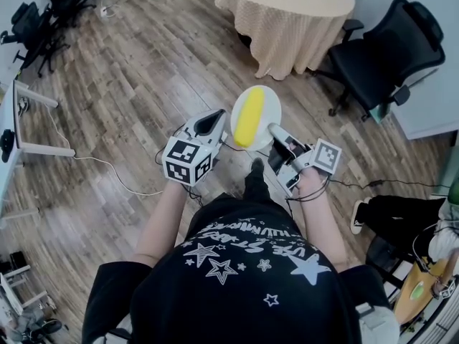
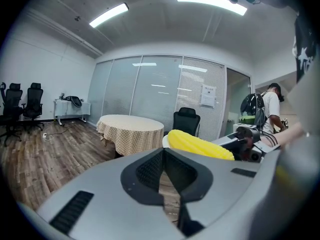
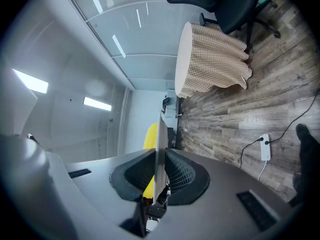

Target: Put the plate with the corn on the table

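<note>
A white plate (image 1: 266, 100) carrying a yellow corn cob (image 1: 249, 117) is held in the air above the wood floor, in front of the person. My right gripper (image 1: 273, 130) is shut on the plate's near right rim. In the right gripper view the plate (image 3: 159, 144) runs edge-on between the jaws, with the corn (image 3: 149, 134) behind it. My left gripper (image 1: 215, 120) hangs just left of the plate, shut and holding nothing. The left gripper view shows its jaws (image 2: 162, 156) closed, with the corn (image 2: 200, 145) to the right. The round table (image 1: 287, 6) with a checked cloth stands ahead.
A black office chair (image 1: 387, 49) stands right of the table. Cables and a power strip (image 3: 265, 148) lie on the floor. A white desk (image 1: 7, 142) is at the left, with more chairs (image 2: 20, 104) along the wall. A person (image 2: 270, 104) stands far right.
</note>
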